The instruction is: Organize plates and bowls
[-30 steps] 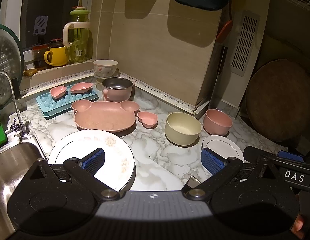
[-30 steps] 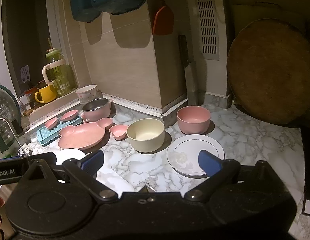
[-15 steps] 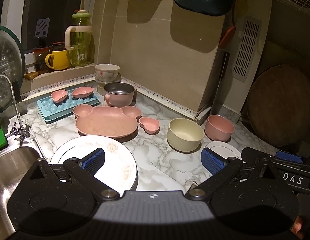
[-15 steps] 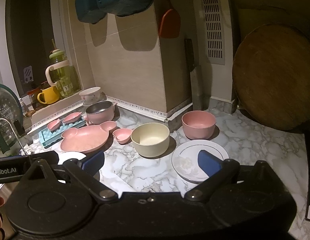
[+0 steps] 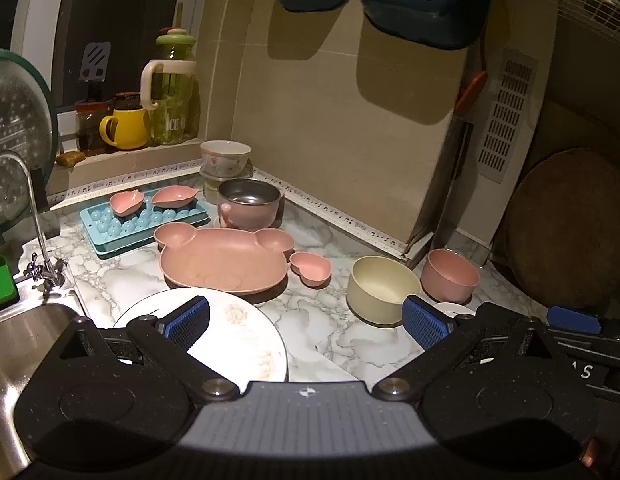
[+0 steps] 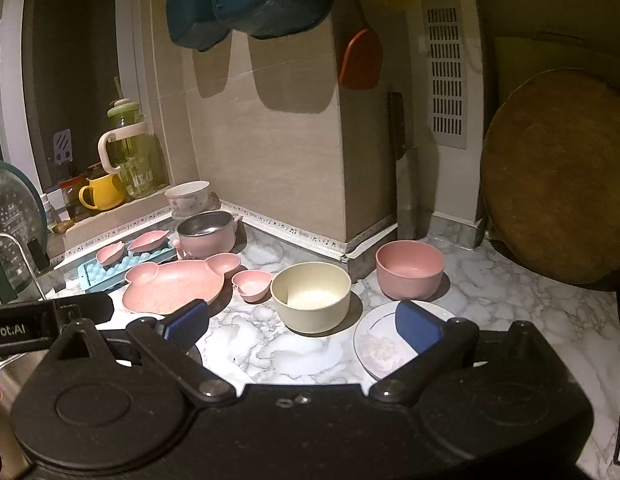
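Observation:
A marble counter holds a large white plate, a pink bear-shaped plate, a small pink heart dish, a cream bowl, a pink bowl and a small white gold-rimmed plate. My left gripper hovers open above the large plate's right side. Held over the counter's front, my right gripper is open and empty, its right finger above the small plate.
A pink-handled steel pot, a floral bowl and a blue ice tray carrying two pink leaf dishes stand at the back. A sink with a tap lies left. A round wooden board leans at the right.
Both grippers have drawn back and risen a little, so the dishes look farther off. Neither took hold of anything; nothing on the counter has shifted.

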`<state>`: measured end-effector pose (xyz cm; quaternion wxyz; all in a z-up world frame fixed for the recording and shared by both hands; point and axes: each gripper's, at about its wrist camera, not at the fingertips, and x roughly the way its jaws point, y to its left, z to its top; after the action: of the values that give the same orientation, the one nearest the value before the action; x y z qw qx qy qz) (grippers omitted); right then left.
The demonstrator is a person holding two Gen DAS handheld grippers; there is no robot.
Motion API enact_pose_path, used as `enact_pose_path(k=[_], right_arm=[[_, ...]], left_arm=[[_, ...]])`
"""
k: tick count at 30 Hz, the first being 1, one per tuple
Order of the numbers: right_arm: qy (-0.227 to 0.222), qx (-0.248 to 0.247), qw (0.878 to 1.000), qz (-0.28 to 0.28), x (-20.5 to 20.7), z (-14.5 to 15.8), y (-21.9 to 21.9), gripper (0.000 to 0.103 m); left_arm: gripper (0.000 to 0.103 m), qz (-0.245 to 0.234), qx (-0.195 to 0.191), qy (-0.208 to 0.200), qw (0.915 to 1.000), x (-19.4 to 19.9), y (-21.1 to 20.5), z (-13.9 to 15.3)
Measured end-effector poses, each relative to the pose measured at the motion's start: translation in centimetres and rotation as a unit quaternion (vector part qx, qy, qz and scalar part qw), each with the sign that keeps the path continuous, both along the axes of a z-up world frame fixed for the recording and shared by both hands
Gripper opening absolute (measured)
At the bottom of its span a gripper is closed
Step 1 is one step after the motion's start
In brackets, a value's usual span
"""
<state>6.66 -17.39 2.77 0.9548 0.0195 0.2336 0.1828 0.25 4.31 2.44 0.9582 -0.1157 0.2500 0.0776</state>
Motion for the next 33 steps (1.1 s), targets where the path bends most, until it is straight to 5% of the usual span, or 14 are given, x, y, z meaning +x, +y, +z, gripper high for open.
enact_pose_path(k=[15, 23, 28, 33], right_arm=[[0.060, -0.041, 0.994, 0.085, 5.4, -4.6, 7.0, 0.098], [0.127, -0.045, 0.979, 0.151, 8.6, -8.0, 11.4, 0.083], [0.181, -0.043, 0.966, 0.178, 9.8, -9.7, 13.5, 0.070], [0.236, -0.029, 0.954, 0.183, 11.1, -10.9, 14.5, 0.050]], left_arm=[[0.103, 0.122, -0.007, 0.079, 0.9894, 1.5, 8.5, -5.8], [0.101, 0.181, -0.054, 0.135, 0.9726, 1.0, 14.1, -9.4], [0.076, 0.188, -0.087, 0.154, 0.9661, 0.9, 15.6, -11.0], [0.073, 0.181, -0.104, 0.164, 0.9642, 1.5, 15.7, -12.1]])
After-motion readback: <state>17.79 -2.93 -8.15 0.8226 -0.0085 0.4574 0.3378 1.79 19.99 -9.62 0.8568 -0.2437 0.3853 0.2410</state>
